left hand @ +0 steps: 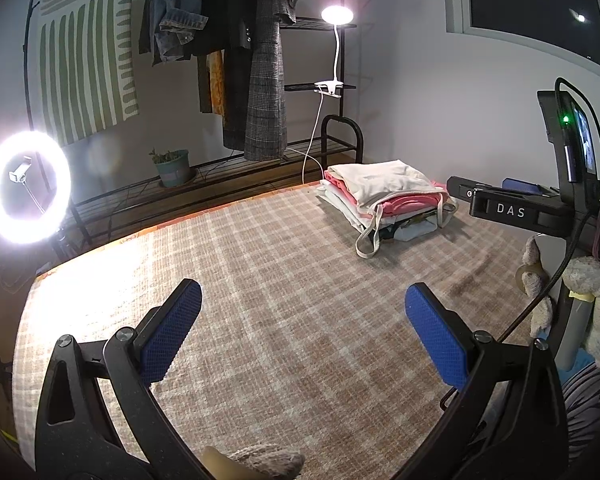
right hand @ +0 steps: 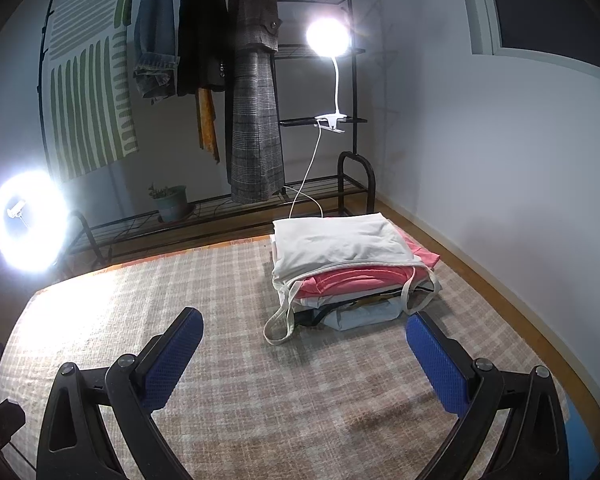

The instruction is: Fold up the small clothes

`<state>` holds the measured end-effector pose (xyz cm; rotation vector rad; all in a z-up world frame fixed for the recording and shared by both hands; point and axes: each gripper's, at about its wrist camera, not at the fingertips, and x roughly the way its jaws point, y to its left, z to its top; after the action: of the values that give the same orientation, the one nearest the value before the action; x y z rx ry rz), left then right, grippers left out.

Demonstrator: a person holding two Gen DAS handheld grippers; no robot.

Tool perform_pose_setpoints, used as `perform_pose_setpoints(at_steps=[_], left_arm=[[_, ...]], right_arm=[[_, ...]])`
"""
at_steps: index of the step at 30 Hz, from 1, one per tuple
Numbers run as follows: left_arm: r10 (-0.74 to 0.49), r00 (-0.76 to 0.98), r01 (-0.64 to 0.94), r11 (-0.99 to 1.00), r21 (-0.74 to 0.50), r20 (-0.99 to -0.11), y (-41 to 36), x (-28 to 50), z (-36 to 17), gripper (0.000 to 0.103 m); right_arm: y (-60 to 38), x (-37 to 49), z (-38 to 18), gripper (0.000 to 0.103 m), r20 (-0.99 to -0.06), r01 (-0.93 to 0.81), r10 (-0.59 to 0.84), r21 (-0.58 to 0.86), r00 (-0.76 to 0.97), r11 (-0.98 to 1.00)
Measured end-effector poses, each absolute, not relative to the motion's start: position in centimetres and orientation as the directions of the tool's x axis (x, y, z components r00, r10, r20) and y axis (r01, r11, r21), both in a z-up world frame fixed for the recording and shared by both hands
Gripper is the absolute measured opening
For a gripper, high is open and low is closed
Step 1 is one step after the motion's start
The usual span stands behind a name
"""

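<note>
- Nearest the cameras, both claws are hovering over the checked cloth (right hand: 260, 400) that covers the surface: the left claw (left hand: 302, 334) is gaping wide with nothing between its blue pads (left hand: 172, 336), and the right claw (right hand: 304, 364) is spread just as wide and also carrying nothing.
- Between the claws and the clothes, bare cloth is lying flat, so it looks like the working space where a garment would be spread and folded.
- Farther on, the stack of clothes (right hand: 340, 264) is sitting toward the far right part of the surface, a cream piece (right hand: 332, 242) on top, a pink one (right hand: 360, 276) under it, darker items at the bottom.
- Two cream straps (right hand: 284, 320) are trailing off the near edge of the stack onto the cloth; the right claw is sitting closer to them than the left.
- Judging from this, the step in hand is fetching one garment, or the folding is nearly done; which one I cannot tell.
- Doing it well means pinching only the top layer at a near corner, keeping clear of the loose straps, and lifting slowly so the pieces below are not dragging along.
- Beyond the surface, a ring light (left hand: 26, 188), a clip lamp (right hand: 327, 38) and a coat rack (right hand: 220, 80) are standing against the wall.
</note>
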<state>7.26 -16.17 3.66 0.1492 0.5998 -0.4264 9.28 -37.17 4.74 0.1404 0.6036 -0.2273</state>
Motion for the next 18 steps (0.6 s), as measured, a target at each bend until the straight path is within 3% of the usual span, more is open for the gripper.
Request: perform_pose_setpoints(at_steps=[18], left_arm=[[-0.347,0.741,0.431,0.902,0.011,-0.575,-16.13,7.24,3.71,0.103]], right_arm=[[-37.07,9.17,4.62,0.103,-0.578,0.255,-0.173,0.065,0.798,0.965]])
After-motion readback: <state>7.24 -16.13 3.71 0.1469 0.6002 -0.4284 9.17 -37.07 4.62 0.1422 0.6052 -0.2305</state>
